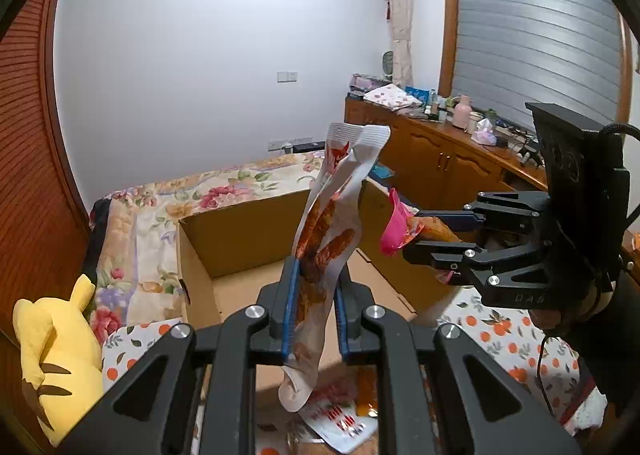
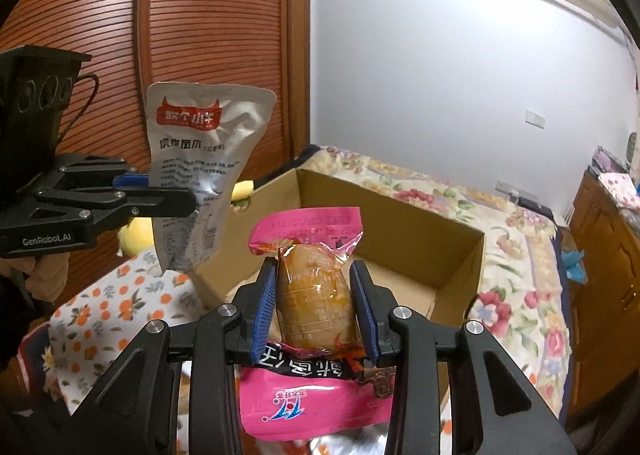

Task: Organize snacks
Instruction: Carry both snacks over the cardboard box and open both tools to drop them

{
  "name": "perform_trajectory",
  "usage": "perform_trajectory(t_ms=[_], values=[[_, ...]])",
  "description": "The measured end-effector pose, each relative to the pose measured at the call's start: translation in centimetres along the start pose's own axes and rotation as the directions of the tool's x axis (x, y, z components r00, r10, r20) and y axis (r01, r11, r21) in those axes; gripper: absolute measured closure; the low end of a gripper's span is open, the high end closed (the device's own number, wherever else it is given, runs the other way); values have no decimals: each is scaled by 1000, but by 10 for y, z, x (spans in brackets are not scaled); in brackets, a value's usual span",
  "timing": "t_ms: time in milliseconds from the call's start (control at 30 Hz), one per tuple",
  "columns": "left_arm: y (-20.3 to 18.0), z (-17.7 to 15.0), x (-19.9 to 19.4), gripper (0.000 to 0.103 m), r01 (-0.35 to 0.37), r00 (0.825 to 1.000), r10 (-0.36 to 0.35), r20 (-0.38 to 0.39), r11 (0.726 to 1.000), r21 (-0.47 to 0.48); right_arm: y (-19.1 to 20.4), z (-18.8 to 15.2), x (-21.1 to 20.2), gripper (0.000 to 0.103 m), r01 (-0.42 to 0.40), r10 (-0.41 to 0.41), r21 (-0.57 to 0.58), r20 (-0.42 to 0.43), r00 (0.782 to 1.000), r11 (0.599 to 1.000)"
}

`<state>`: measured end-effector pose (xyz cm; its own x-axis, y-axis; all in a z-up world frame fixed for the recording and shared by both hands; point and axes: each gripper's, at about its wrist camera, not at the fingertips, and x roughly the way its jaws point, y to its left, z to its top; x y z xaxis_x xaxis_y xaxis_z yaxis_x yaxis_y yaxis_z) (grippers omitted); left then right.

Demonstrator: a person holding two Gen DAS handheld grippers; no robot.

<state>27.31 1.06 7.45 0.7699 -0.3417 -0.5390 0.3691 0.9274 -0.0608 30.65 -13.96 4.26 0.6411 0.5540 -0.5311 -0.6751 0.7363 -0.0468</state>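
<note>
My left gripper [image 1: 316, 275] is shut on a white snack pouch [image 1: 340, 191] with red print, which stands upright between its blue pads; in the right wrist view the same pouch [image 2: 200, 163] hangs at the left in that gripper [image 2: 176, 195]. My right gripper [image 2: 316, 275] is shut on a pink-edged clear packet holding an orange-brown snack [image 2: 316, 279]. The left wrist view shows that gripper [image 1: 416, 239] at the right with the pink packet [image 1: 396, 227] sticking out. Both grippers hover near an open cardboard box [image 1: 240, 231], whose brown floor [image 2: 396, 275] looks bare.
The box sits on a bed with a floral cover [image 2: 520, 295]. An orange-patterned cloth [image 1: 504, 335] lies under the grippers, with more snack packets [image 1: 340, 423] on it. A yellow plush toy [image 1: 56, 351] lies at the left. A wooden cabinet [image 1: 448, 159] with clutter lines the right wall.
</note>
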Motion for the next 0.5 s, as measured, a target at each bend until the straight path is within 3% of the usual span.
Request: perform_trajectory(t_ms=[500], values=[[25, -14, 61, 89, -33, 995, 30, -97, 999, -34, -24, -8, 64, 66, 59, -60, -8, -109, 992, 998]])
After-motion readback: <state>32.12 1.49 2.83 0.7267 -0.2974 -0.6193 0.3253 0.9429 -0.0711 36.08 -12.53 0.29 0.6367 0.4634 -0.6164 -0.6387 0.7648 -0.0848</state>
